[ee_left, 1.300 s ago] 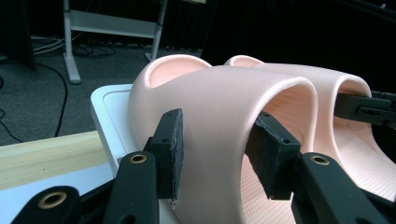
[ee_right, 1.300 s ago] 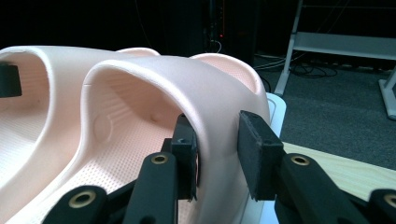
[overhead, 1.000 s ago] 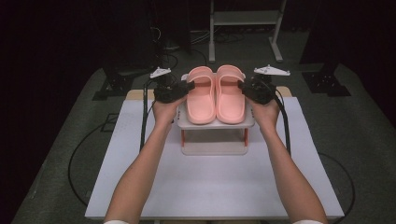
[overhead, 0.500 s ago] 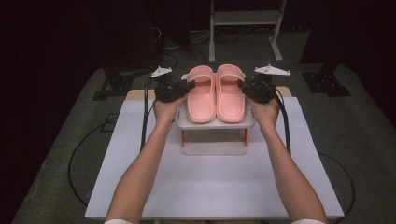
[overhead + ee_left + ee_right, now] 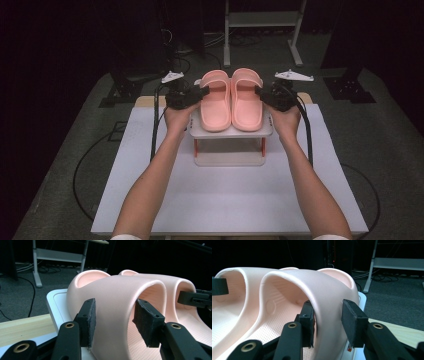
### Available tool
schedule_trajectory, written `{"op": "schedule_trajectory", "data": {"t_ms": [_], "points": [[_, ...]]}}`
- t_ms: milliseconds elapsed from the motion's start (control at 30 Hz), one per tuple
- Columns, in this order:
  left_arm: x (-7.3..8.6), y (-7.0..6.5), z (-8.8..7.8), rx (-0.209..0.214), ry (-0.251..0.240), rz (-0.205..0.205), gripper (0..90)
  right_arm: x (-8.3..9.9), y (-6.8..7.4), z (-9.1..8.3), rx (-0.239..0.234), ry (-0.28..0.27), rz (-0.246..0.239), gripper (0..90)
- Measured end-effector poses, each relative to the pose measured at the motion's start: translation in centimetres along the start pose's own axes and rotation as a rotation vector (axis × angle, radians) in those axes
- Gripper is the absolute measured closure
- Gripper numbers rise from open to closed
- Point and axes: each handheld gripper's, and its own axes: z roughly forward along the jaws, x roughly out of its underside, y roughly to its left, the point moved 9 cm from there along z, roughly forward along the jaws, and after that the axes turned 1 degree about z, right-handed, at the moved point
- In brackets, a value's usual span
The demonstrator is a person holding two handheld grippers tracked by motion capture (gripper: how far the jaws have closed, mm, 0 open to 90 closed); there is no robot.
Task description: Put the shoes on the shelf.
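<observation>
high view: above the near counter (image 5: pixel 225 200) edge, facing forward and down; both gripper views sit close, facing inward, sharing the pink slippers (image 5: pixel 120 302)

Light falls from above on the white bench (image 5: pixel 225 195), bright and even; the surrounding room sinks into near black. Both gripper views are sharp up close, soft and dim behind.
</observation>
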Motion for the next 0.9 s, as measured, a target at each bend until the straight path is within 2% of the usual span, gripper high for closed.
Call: {"op": "schedule_trajectory", "data": {"t_ms": [300,467,900], "points": [[0.2,-0.4,-0.3,0.016,0.013,0.010,47.5,0.1,0.0,-1.0,-0.026,-0.010,0.011,59.3],[0.3,-0.7,-0.4,0.019,0.010,0.014,46.6,0.5,-0.1,-1.5,-0.058,-0.012,0.028,58.7],[0.5,-1.3,-1.5,0.043,-0.002,0.020,46.5,1.1,-0.3,-2.6,-0.094,-0.014,0.025,58.2]]}}
